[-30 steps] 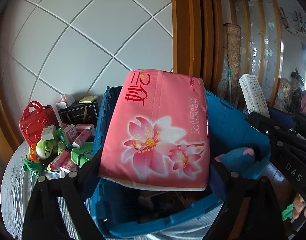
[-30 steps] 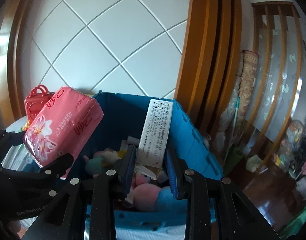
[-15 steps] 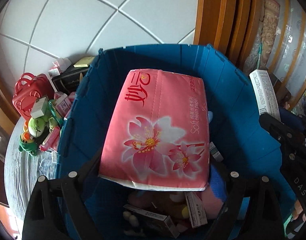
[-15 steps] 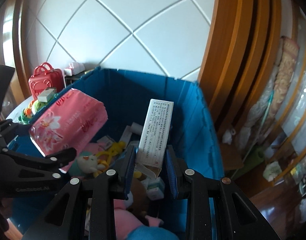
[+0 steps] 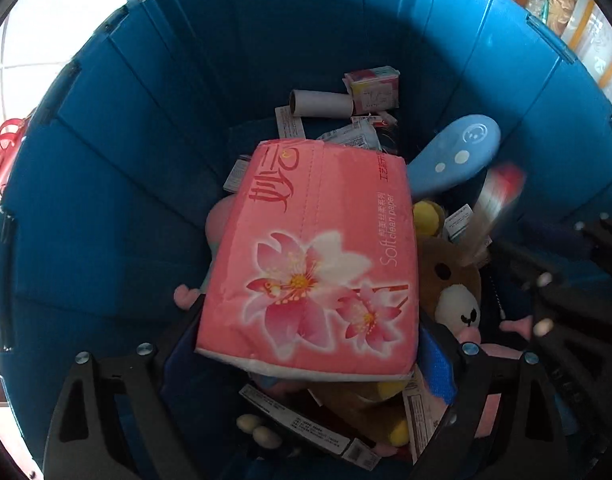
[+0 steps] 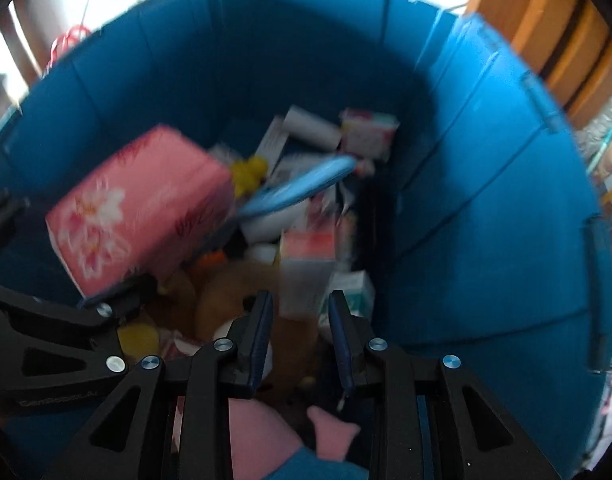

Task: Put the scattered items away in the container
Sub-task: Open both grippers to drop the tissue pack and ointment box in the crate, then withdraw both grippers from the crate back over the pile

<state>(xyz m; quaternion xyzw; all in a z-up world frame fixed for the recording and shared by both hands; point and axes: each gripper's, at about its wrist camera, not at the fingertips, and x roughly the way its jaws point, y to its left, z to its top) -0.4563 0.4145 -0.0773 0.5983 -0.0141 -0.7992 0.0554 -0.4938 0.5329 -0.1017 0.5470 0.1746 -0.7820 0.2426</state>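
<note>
The blue bin fills both views, and both grippers point down into it. In the left wrist view, a pink flowered tissue pack is clamped between the wide-set jaws of my left gripper, above the toys inside. My right gripper is shut on a blurred white box with a reddish top, held over a brown bear plush. The right wrist view also catches the tissue pack and my left gripper at lower left. My right gripper shows blurred at the right.
The bin's floor holds a brown bear, a light blue paddle-shaped toy, a cardboard tube, a small pastel pack, flat boxes and pink plush. A red case stands outside the left wall. Wooden panels rise at right.
Both grippers have tipped downward and sunk into the bin with their loads. The wall and table clutter have left the views, and the bin's bottom now shows.
</note>
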